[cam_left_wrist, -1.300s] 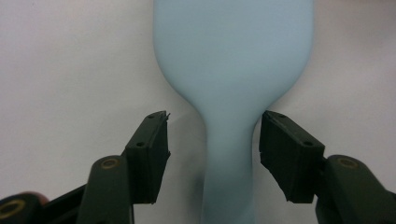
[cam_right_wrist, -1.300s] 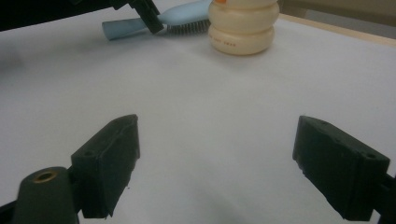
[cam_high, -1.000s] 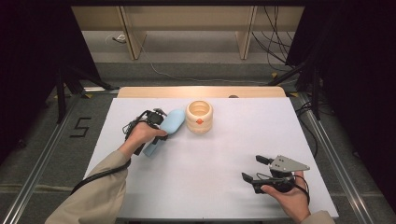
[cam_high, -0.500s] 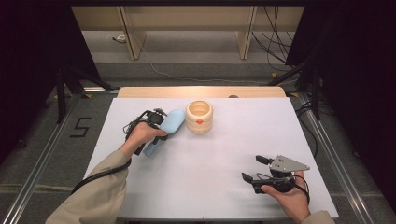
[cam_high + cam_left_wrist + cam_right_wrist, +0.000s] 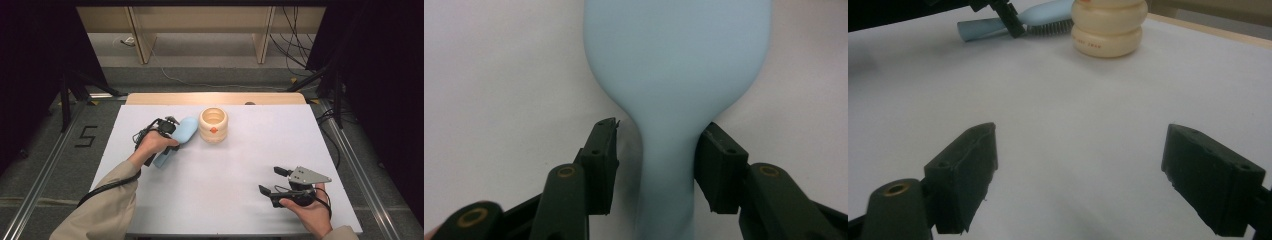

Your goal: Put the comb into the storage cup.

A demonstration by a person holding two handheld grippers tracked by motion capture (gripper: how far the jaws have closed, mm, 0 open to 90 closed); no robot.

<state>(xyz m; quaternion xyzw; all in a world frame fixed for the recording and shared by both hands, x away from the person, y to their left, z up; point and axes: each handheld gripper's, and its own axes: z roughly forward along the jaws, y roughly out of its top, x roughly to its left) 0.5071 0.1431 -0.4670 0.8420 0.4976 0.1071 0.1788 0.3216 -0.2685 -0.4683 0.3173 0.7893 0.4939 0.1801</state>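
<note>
At the left part of the counter (image 5: 200, 200), toward its far edge, the left claw (image 5: 172, 131) sits over a pale blue brush (image 5: 176, 140) that lies flat on the white surface. In the left gripper view the brush's narrow handle (image 5: 669, 170) runs between the two black jaws, with the wide head (image 5: 676, 55) beyond them. The jaws have just been closing in on the handle. One pad (image 5: 719, 167) lies against the handle's side, while the other pad (image 5: 601, 165) stands just off it with a thin strip of counter showing between, so the grip is not yet clamped. The brush's head points toward the far edge, and the right gripper view shows dark bristles (image 5: 1048, 27) facing down.

Just beside the brush head, near the middle of the far edge, stands a cream ribbed jar (image 5: 213, 125), open at the top, with a small orange mark on its front.

Well apart, near the right end of the near edge, the right claw (image 5: 272, 181) rests in the person's hand. Its jaws stand wide apart with bare counter between them.
</note>
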